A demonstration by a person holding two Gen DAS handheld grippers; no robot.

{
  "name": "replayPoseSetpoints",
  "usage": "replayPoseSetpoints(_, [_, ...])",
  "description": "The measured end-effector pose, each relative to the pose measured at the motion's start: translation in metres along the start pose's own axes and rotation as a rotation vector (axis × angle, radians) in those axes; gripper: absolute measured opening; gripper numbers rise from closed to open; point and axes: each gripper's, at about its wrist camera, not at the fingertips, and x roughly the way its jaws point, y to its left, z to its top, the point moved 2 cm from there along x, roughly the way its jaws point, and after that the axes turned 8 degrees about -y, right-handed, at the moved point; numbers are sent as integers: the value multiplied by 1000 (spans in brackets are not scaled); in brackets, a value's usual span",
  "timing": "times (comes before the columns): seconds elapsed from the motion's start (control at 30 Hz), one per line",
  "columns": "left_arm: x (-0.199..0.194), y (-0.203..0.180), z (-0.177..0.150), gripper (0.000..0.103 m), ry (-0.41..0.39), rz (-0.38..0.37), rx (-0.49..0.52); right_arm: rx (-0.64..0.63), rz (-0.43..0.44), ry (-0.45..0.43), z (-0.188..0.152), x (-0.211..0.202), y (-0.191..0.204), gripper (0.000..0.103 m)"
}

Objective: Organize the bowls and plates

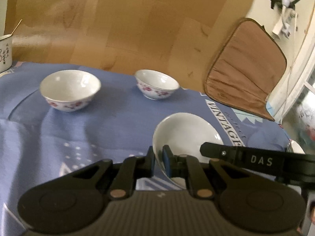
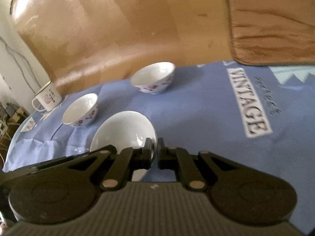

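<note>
A plain white plate [image 1: 185, 131] is held tilted above the blue cloth by both grippers. My left gripper [image 1: 158, 160] is shut on its near left rim. My right gripper [image 2: 155, 150] is shut on its right rim; its arm [image 1: 256, 160] shows in the left wrist view. The plate also shows in the right wrist view [image 2: 120, 131]. Two white bowls with pink flowers stand upright on the cloth, one at the left [image 1: 69, 89] [image 2: 80, 111] and one further right [image 1: 156, 83] [image 2: 153, 80].
A white enamel mug [image 2: 47, 99] [image 1: 5, 53] stands at the cloth's far left edge. A brown cushion [image 1: 246, 68] leans at the far right. A cardboard wall [image 1: 128, 23] backs the table. The blue cloth [image 2: 206, 122] bears the word VINTAGE.
</note>
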Motion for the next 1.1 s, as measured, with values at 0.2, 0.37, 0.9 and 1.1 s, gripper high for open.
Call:
replayPoseSetpoints(0.2, [7, -31, -2, 10, 10, -25, 20, 6, -31, -59, 0, -23, -19, 8])
replayPoseSetpoints(0.37, [17, -73, -1, 10, 31, -62, 73, 58, -67, -101, 4, -42, -51, 8])
replayPoseSetpoints(0.9, [61, -208, -8, 10, 119, -190, 198, 162, -223, -214, 13, -113, -159, 8])
replayPoseSetpoints(1.1, [71, -223, -11, 10, 141, -180, 217, 163, -239, -215, 14, -119, -175, 8])
